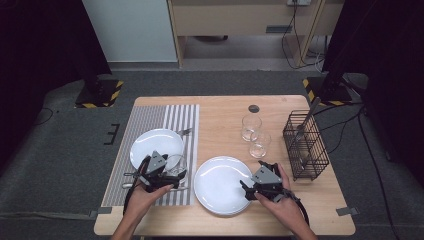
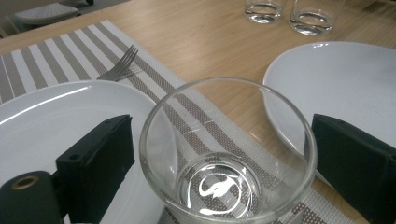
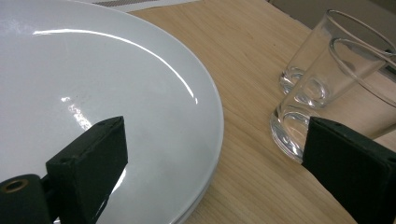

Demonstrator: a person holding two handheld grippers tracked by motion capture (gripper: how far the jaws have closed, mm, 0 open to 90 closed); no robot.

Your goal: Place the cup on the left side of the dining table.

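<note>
A clear empty glass [image 2: 224, 154] stands upright on the striped placemat [image 1: 150, 117], between a white plate [image 1: 150, 145] and a second white plate [image 1: 220, 185]. My left gripper [image 1: 177, 175] is open, one jaw on each side of the glass [image 1: 175, 164], close to its wall. In the left gripper view my left gripper [image 2: 222, 140] frames the glass. My right gripper [image 1: 245, 187] is open and holds nothing, low over the right rim of the middle plate [image 3: 93, 84]; in the right gripper view my right gripper [image 3: 215, 140] straddles that rim.
Two more empty glasses [image 1: 250, 127] [image 1: 260, 145] stand behind the middle plate. A fork [image 2: 119, 67] lies on the placemat by the left plate. A black wire basket [image 1: 305, 145] with cutlery stands at the right edge.
</note>
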